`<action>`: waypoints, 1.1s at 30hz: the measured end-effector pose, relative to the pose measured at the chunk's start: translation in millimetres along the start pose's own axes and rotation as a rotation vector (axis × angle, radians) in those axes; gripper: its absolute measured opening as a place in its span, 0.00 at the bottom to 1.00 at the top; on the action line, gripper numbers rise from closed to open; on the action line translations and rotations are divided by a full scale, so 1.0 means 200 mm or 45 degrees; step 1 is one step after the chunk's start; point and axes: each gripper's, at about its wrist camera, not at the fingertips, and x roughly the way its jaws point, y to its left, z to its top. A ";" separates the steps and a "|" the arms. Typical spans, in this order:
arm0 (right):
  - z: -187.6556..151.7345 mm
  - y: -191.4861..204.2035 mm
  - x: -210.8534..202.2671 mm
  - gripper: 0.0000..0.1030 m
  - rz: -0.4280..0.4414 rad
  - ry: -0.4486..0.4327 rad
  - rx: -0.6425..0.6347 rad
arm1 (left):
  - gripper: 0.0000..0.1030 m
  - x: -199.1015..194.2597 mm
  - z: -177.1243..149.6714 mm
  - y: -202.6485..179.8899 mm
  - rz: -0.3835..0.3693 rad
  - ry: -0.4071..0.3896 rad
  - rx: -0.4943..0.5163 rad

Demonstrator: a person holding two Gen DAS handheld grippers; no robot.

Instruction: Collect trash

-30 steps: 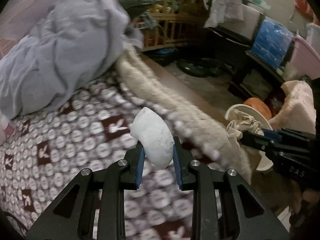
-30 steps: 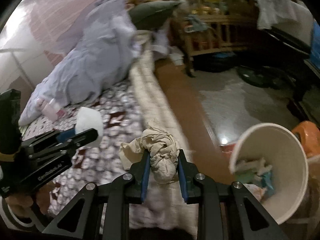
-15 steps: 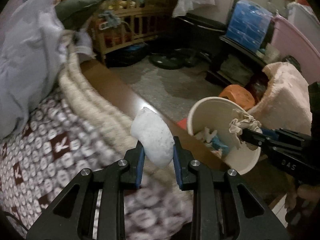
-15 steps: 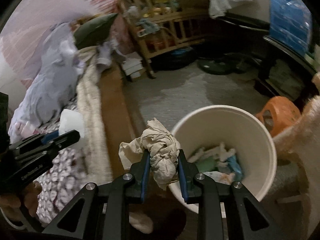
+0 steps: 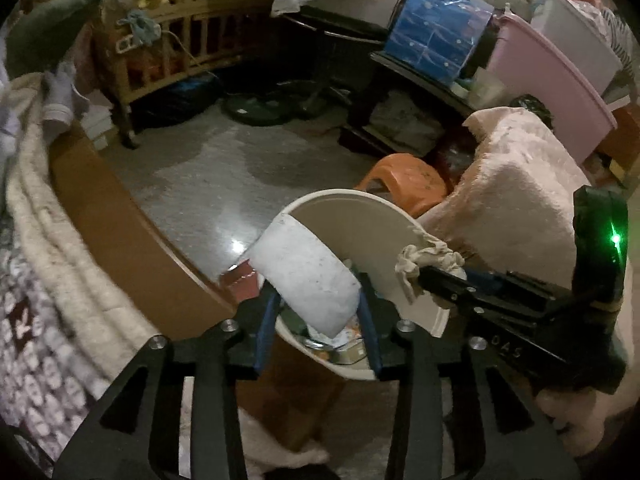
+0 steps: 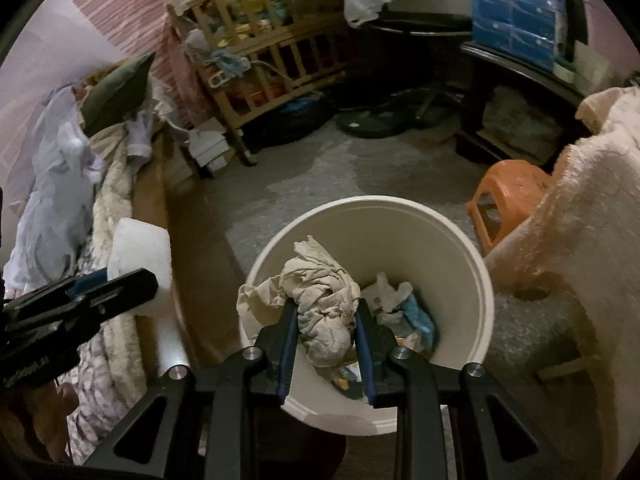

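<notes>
A white foam piece (image 5: 304,272) sits tilted between the fingers of my left gripper (image 5: 318,292), whose jaws are opening; both pads still touch it. It hangs over the near rim of a cream round bin (image 5: 352,196). My right gripper (image 6: 326,312) is shut on a crumpled beige rag (image 6: 320,292) directly above the bin (image 6: 460,248), which holds several paper scraps. In the left wrist view the right gripper (image 5: 416,276) and its rag (image 5: 424,256) reach in from the right. In the right wrist view the left gripper (image 6: 148,280) with the foam piece (image 6: 140,248) is at the left.
The bin stands on a grey floor (image 6: 320,176) beside the bed's brown edge (image 5: 120,224). An orange stool (image 6: 508,192) and a pink fluffy blanket (image 6: 592,216) stand to the right. A wooden crib (image 6: 272,56), a dark table and a pink tub (image 5: 552,80) lie beyond.
Both grippers swung from over the bed to over the bin. The left gripper's jaws have widened and the foam piece has tilted between them. The right gripper still clamps the rag.
</notes>
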 end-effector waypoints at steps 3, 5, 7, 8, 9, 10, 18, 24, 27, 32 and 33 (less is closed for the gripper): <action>0.01 -0.05 -0.01 0.46 -0.027 -0.020 0.048 | 0.50 0.03 0.02 -0.01 -0.031 0.004 -0.011; 0.01 -0.07 -0.02 0.59 -0.008 -0.037 0.077 | 0.58 0.03 0.02 -0.01 -0.035 -0.003 -0.011; 0.01 -0.08 -0.03 0.59 -0.003 -0.040 0.089 | 0.63 0.03 0.02 0.00 -0.039 -0.009 -0.015; 0.01 -0.08 -0.03 0.59 -0.008 -0.041 0.092 | 0.65 0.03 0.02 0.00 -0.037 -0.009 -0.018; 0.01 -0.08 -0.03 0.59 -0.007 -0.041 0.092 | 0.66 0.03 0.01 0.01 -0.036 -0.008 -0.022; 0.00 -0.08 -0.03 0.59 -0.002 -0.040 0.092 | 0.66 0.02 0.01 0.01 -0.036 -0.007 -0.025; -0.05 0.01 -0.12 0.59 -0.030 -0.123 0.053 | 0.67 -0.08 -0.06 0.01 0.073 -0.068 -0.025; -0.06 0.13 -0.27 0.59 -0.102 -0.251 -0.016 | 0.67 -0.27 -0.13 -0.01 0.201 -0.177 0.022; -0.07 0.19 -0.36 0.59 -0.116 -0.314 -0.043 | 0.67 -0.37 -0.17 -0.02 0.243 -0.247 0.016; -0.10 0.27 -0.48 0.59 -0.120 -0.380 -0.068 | 0.67 -0.54 -0.22 -0.04 0.296 -0.364 0.006; -0.11 0.29 -0.50 0.59 -0.128 -0.398 -0.075 | 0.67 -0.57 -0.23 -0.04 0.308 -0.390 0.007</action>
